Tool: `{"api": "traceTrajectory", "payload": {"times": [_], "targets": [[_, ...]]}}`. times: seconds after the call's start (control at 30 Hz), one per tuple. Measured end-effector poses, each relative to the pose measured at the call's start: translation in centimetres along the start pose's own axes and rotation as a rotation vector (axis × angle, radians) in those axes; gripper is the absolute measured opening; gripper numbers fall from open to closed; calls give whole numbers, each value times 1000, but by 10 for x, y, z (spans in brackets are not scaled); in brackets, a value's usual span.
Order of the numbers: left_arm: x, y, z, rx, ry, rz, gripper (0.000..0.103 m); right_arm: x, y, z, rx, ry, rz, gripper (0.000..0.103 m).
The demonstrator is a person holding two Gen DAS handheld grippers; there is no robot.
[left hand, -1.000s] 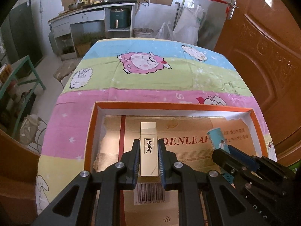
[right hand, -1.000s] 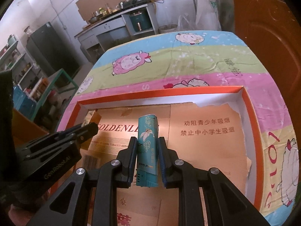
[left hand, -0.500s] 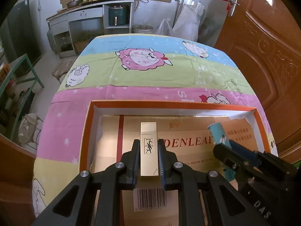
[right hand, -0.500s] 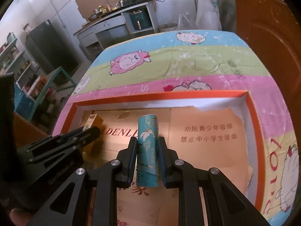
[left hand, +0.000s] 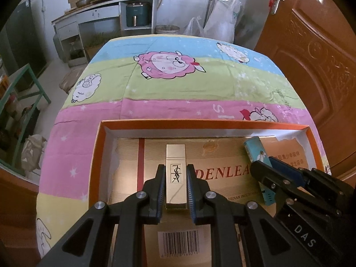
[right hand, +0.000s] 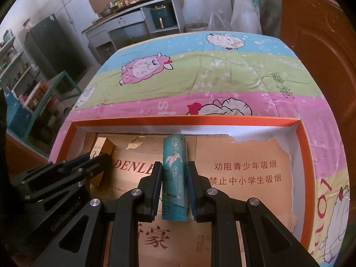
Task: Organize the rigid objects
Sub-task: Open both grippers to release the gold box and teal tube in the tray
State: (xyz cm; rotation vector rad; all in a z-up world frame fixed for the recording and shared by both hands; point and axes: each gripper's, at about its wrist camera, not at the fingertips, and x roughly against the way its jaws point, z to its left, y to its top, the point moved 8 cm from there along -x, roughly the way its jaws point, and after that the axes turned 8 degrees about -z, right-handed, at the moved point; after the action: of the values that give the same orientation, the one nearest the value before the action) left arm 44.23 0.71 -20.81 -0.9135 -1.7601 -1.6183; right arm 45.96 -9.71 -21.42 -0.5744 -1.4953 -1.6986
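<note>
In the left wrist view, we've got the left gripper (left hand: 175, 182) w/ its fingers (left hand: 159, 191) clamped on the gold YSL case (left hand: 175, 175), which points straight fwd over the orange-rimmed box (left hand: 209, 123). The case hangs above the printed cardboard liner (left hand: 224, 173); whether its underside touches the liner we can't tell. To the right, the right gripper (left hand: 261, 173) holds the teal tube (left hand: 255, 153), near the gold case but apart from it. The box sits on the surface under a cartoon sheep cloth (left hand: 178, 77).

In the right wrist view, the right gripper (right hand: 174, 184) has its fingers (right hand: 156, 189) closed on the teal tube (right hand: 174, 173), gripped approx. mid-length, far tip close to the box's back wall (right hand: 222, 131). The left gripper (right hand: 98, 158) shows at left w/ the gold case (right hand: 103, 146) poking out ahead of it. The orange-rimmed box (right hand: 178, 118) frames both items.

We judge the step in hand to be setting both items down inside the box. To do it well: lower each until it rests flat on the liner before letting go, keep them parallel w/ a clear gap between, and part the fingers only enough to free the item. The tube is round, so it may roll on release; better to ease off slowly and lift straight back. The gold case is flat-sided, should stay put.
</note>
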Motion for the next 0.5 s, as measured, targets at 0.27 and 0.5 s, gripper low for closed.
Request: {"api": "traceTrajectory", "payload": {"times": [0.27,0.5], "targets": [[0,2,8,88,-112,-28,21,2,-1,3,15,15,-2,40],[5,2,3,69,-178,-45,47,15,-3,-2,21,-8,-28,54]]}}
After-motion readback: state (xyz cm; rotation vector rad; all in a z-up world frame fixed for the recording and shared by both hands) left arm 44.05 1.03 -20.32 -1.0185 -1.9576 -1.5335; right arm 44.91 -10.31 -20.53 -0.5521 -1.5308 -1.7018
